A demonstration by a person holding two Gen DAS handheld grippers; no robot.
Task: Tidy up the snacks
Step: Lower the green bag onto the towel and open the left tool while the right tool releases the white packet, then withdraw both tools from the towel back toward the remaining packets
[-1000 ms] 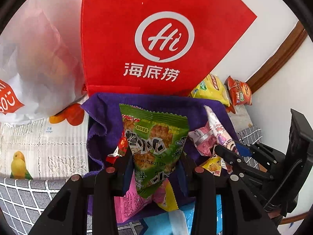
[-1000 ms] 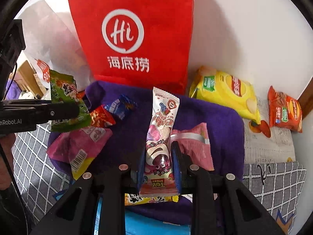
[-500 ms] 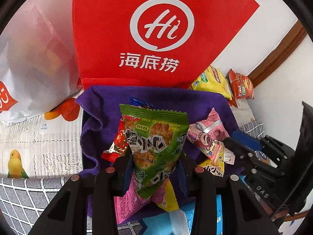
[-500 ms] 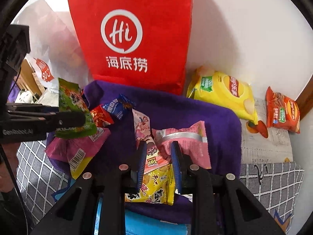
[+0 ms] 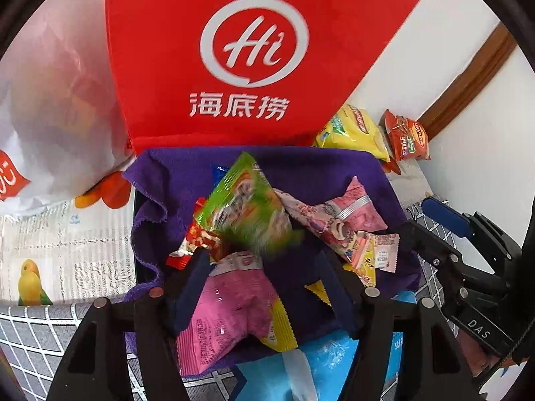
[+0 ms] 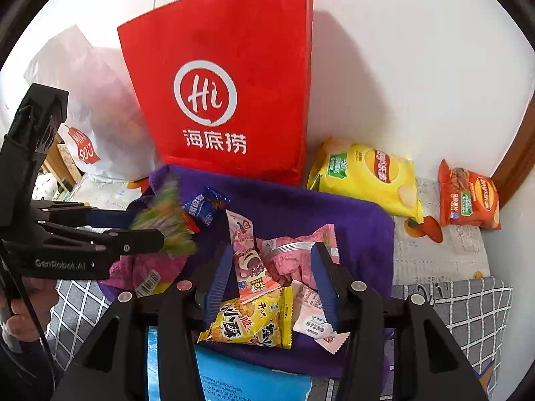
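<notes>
The left claw (image 5: 264, 277), jaws just opened and wide, has the blurred green snack packet (image 5: 244, 207) loose just beyond its tips, above the purple cloth (image 5: 317, 167). The right claw (image 6: 271, 280), jaws also just opened, straddles one pink bear-print packet (image 6: 247, 254) lying on the cloth. One red bag (image 6: 227, 83) stands behind.

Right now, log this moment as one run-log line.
left gripper: jaws just opened, green packet dropping blurred | right gripper: jaws just opened, pink packet lies on purple cloth
</notes>
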